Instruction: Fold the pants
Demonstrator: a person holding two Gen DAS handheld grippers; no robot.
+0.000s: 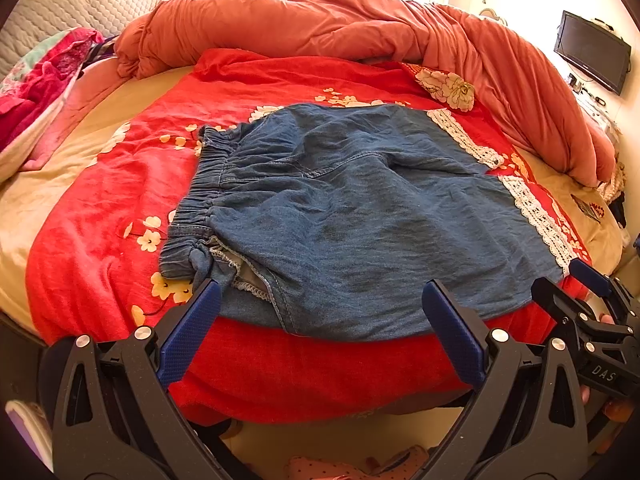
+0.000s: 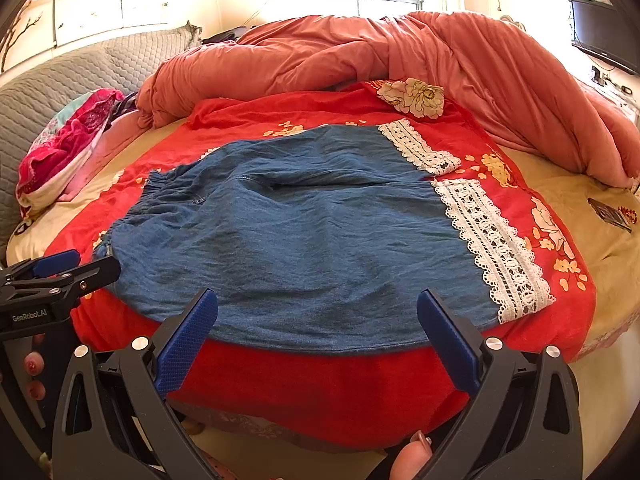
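Observation:
Blue denim pants (image 1: 352, 216) with an elastic waistband (image 1: 196, 200) at the left and white lace hems (image 1: 532, 208) at the right lie flat on a red flowered blanket (image 1: 120, 208). They also show in the right wrist view (image 2: 304, 240), with the lace hems (image 2: 496, 248) at the right. My left gripper (image 1: 320, 308) is open and empty, over the pants' near edge close to the waistband. My right gripper (image 2: 318, 312) is open and empty, over the near edge towards the hems. Each gripper appears in the other's view, the right one (image 1: 576, 284) and the left one (image 2: 80, 264).
A bunched orange duvet (image 1: 320, 20) lies along the back and right of the bed. A pink flowered cloth (image 1: 36, 84) and a grey quilted headboard (image 1: 80, 4) are at the left. A TV (image 1: 592, 52) hangs at the right. The bed's front edge (image 1: 320, 412) drops to the floor below me.

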